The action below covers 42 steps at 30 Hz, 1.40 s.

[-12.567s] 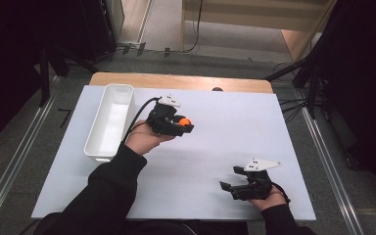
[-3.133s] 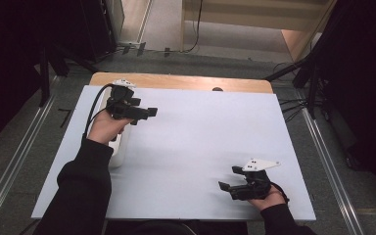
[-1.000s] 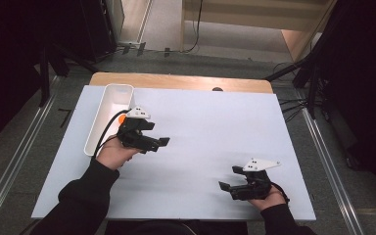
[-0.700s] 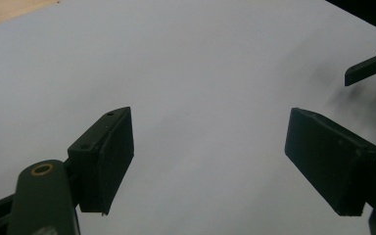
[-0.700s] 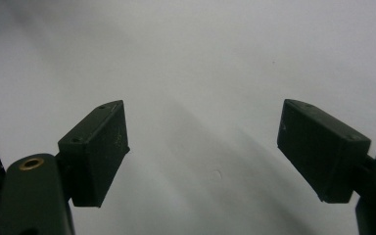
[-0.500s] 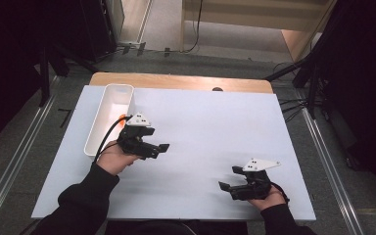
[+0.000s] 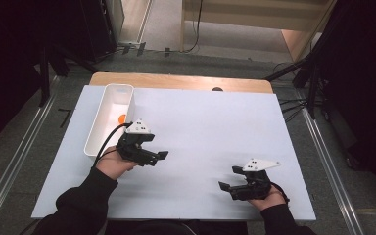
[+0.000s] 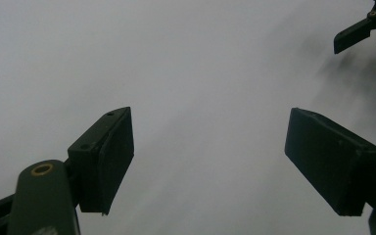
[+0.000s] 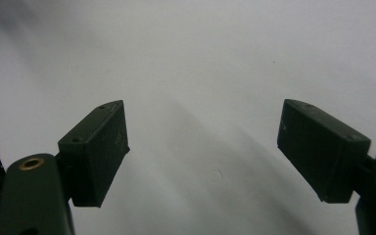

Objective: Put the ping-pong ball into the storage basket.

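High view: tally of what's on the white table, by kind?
White bin: 1
Orange ball, inside the bin: 1
Grippers, left gripper and right gripper: 2
Total: 4

One white tray (image 7: 108, 119), one orange ball (image 7: 122, 118), two tongs.

orange object (image 7: 121, 118) in white tray (image 7: 108, 105) too small to identify

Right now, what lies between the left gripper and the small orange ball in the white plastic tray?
In the high view, just the white plastic tray's near wall separates the left gripper from the small orange ball; the gripper's grey plate sits beside it.
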Each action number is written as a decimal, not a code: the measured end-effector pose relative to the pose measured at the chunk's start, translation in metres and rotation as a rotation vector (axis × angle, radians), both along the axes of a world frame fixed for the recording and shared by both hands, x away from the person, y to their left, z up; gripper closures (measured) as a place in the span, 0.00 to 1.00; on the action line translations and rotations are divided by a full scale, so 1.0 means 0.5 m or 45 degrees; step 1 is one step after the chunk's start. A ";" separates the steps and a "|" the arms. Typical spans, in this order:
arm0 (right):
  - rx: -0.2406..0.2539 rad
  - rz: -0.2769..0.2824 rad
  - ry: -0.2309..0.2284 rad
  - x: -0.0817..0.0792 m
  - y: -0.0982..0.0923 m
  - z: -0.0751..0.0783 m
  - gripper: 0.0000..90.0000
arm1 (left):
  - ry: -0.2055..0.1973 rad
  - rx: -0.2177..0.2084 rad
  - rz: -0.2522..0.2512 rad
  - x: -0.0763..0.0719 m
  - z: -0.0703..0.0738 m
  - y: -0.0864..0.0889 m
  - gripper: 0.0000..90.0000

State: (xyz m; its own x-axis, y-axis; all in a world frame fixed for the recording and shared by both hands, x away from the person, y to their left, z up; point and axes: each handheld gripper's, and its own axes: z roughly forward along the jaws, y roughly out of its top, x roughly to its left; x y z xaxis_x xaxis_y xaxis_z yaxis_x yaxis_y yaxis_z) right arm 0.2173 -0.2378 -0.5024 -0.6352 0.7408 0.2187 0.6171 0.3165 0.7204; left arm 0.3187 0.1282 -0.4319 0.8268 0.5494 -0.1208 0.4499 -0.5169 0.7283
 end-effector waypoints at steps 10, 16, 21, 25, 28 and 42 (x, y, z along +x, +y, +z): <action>-0.001 -0.001 0.002 0.000 0.000 0.000 0.20 | -0.009 -0.001 -0.025 -0.013 -0.013 0.011 0.21; 0.000 -0.001 0.002 0.000 0.000 -0.001 0.20 | 0.018 -0.018 -0.060 -0.020 -0.020 0.020 0.21; 0.000 0.000 -0.001 0.001 0.000 -0.002 0.20 | -0.002 0.000 -0.062 -0.026 -0.028 0.026 0.21; 0.001 -0.002 -0.002 0.001 0.000 -0.002 0.20 | -0.008 0.005 -0.070 -0.033 -0.031 0.028 0.21; 0.004 -0.005 0.005 0.000 0.000 -0.001 0.20 | -0.008 0.008 -0.075 -0.038 -0.036 0.030 0.21; -0.002 -0.008 -0.008 0.001 -0.002 -0.001 0.20 | -0.008 0.015 -0.107 -0.058 -0.062 0.049 0.21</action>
State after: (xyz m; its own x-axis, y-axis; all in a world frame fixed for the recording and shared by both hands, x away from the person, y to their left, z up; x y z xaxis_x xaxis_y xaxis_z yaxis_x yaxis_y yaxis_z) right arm 0.2177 -0.2386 -0.5031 -0.6319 0.7450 0.2136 0.6147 0.3139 0.7236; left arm 0.2895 0.1527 -0.4631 0.8706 0.4795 -0.1096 0.4002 -0.5609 0.7247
